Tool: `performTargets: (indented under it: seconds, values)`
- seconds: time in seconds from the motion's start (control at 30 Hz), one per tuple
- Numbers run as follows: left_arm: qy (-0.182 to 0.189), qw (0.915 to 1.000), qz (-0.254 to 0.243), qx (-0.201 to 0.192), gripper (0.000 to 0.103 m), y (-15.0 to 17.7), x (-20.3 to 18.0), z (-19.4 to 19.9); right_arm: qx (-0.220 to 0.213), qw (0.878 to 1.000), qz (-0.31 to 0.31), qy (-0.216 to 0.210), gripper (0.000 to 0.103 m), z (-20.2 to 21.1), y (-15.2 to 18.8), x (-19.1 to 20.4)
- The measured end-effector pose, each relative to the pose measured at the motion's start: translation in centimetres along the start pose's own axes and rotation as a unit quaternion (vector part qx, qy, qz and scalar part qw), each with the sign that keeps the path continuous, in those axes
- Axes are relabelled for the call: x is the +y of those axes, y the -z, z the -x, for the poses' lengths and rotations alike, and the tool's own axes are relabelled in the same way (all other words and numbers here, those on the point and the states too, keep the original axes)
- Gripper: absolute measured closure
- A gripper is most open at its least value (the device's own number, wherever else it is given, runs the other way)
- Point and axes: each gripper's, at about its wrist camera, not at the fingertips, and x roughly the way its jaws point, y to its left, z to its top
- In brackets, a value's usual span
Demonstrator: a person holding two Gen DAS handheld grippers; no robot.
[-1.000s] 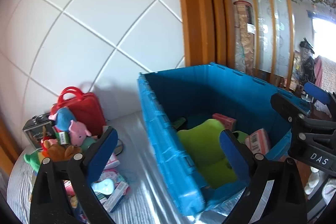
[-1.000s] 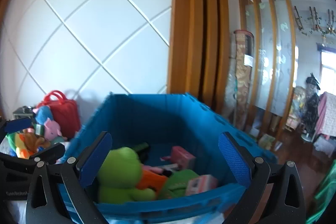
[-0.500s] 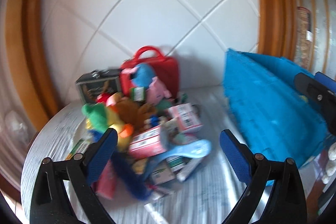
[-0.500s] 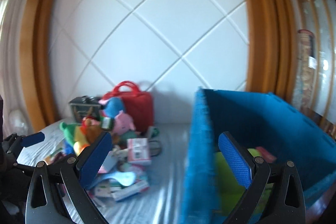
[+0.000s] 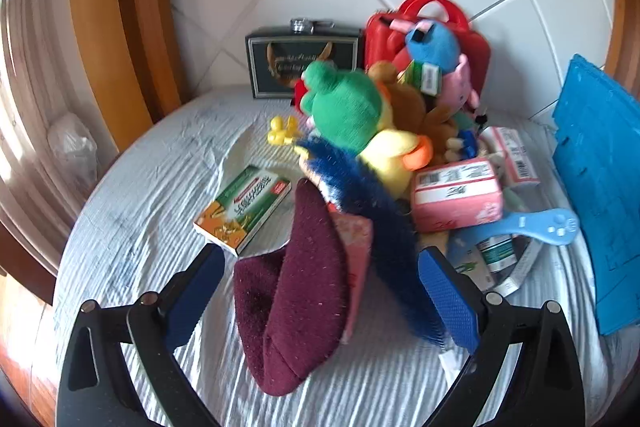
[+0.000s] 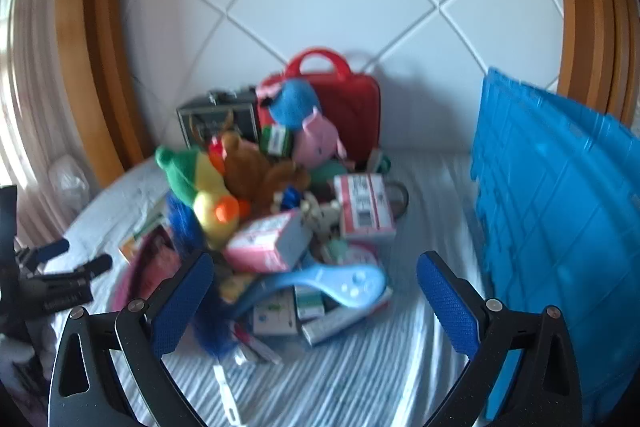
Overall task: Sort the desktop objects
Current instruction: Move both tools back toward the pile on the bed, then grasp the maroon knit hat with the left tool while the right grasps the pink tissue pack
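The left gripper [image 5: 318, 297] stood wide open at the bottom of its frame, its blue pads on either side of a maroon knitted hat [image 5: 290, 299] that lay low and centre on the white striped cloth [image 5: 132, 211]; neither pad touched it. A dark blue furry toy [image 5: 368, 211] ran along the hat's right side, up toward a green and yellow plush duck [image 5: 360, 123] at the centre. Left of the hat lay a green and orange carton [image 5: 242, 207], apart from the heap. Right of centre a pink box [image 5: 458, 195] rested on a blue plastic spoon-shaped toy [image 5: 536, 225]. In the upper centre a red carry case [image 5: 424, 39] and a dark tin [image 5: 304, 61] stood against the white tiled wall. The blue crate [image 5: 600, 187] filled the right edge.

The right gripper [image 6: 314, 303] was likewise wide open and empty at the bottom of its frame, facing the same heap, with the spoon-shaped toy [image 6: 320, 283] between its pads. The crate [image 6: 560, 219] rose at the right, and the left gripper [image 6: 60, 267] showed at the left edge.
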Motion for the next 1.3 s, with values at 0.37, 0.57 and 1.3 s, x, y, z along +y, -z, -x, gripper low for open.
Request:
performTargets:
  seconds: [0.37,0.57,1.3]
  values:
    - [0.021,0.9967,0.021,0.075,0.069,1.4,2.9,-7.7,0.103,0.995,-0.009,0.014,0.0,-6.3,3.4,-1.3]
    - [-0.029,0.9945,0.003,0.101,0.077,3.3,6.1,-8.9,0.135,0.99,0.017,-0.034,0.0,-8.8,4.2,2.8]
    - [0.086,0.987,0.011,0.135,0.086,7.0,8.2,-10.6,0.246,0.961,0.021,-0.122,0.035,-17.9,5.2,22.6]
